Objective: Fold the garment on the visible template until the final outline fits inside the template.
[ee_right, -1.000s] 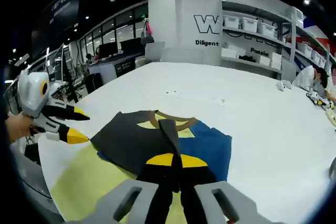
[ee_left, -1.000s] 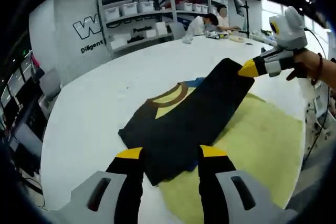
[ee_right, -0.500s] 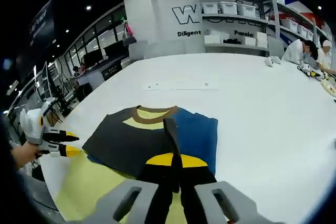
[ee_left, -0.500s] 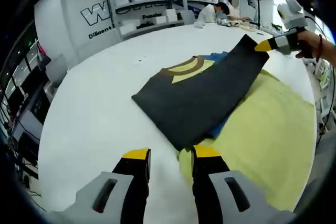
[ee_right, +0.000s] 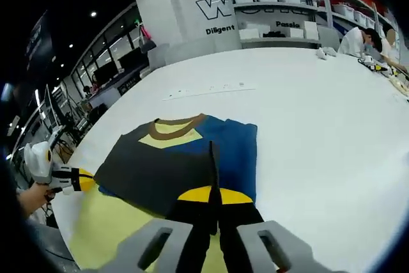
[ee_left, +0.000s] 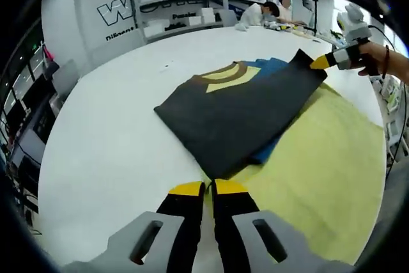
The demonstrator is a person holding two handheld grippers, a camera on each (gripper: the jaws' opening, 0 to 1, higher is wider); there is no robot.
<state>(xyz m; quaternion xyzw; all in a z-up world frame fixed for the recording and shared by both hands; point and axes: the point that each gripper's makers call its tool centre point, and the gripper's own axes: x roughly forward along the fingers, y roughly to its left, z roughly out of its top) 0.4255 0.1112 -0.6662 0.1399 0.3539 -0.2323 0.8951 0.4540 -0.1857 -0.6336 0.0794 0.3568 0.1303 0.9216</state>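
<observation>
Now the right hand-held gripper (ee_right: 214, 191) pinches the garment's (ee_left: 236, 110) far edge; the left hand-held gripper (ee_left: 203, 188), jaws nearly together and empty, sits just off its near corner, over the template (ee_left: 319, 158).

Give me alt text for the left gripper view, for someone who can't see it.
A dark shirt with a brown collar lies folded on a white table, partly over a yellow template. The left gripper sits shut at the shirt's near corner, and the right gripper pinches the far corner.
</observation>
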